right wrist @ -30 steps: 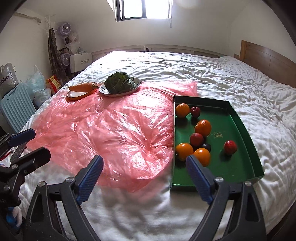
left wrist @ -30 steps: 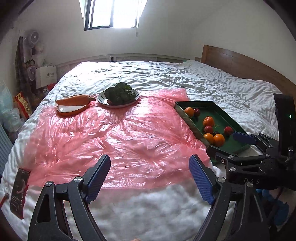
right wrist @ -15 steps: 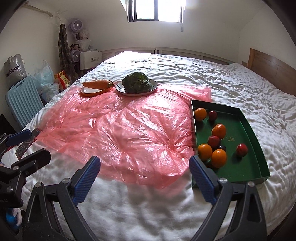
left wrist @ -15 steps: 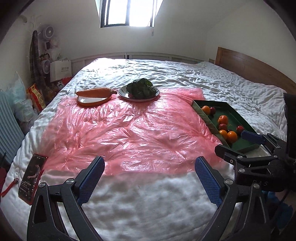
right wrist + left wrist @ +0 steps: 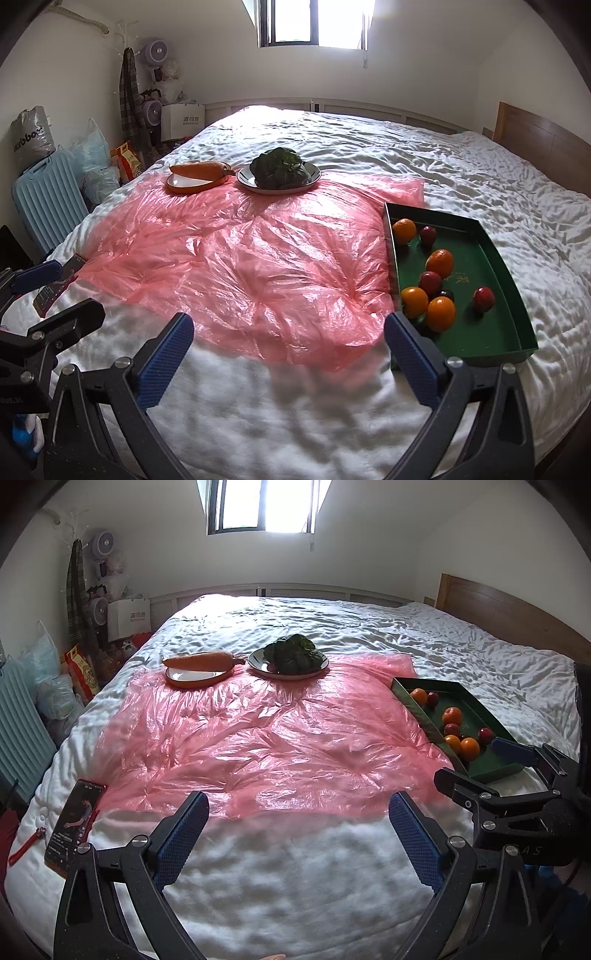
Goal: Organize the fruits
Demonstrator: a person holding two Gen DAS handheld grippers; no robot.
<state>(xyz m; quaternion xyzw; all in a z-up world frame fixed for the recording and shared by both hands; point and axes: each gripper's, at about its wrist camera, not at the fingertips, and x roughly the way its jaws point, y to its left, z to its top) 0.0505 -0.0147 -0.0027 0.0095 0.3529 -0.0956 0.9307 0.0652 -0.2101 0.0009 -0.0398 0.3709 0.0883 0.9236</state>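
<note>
Green tray [image 5: 519, 325] holds oranges [image 5: 440, 313] and red fruits [image 5: 484, 299] beside pink plastic sheet [image 5: 240, 266] on the bed [image 5: 406, 155]. Left gripper [image 5: 298, 825] and right gripper [image 5: 289, 345] hover apart, empty.

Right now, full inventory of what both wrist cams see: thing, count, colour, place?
tray: 1, green, on bed, right of sheet
oranges: 4, orange, in tray
red fruits: 3, red, in tray
dark fruit: 1, dark purple, in tray
plastic sheet: 1, pink, spread on bed
carrot: 1, orange, across orange-rimmed plate
leafy greens: 1 bunch, dark green, on grey-rimmed plate
phone: 1, red-edged, left bed edge
left gripper: black, blue pads, open, empty
right gripper: same, open, empty
</note>
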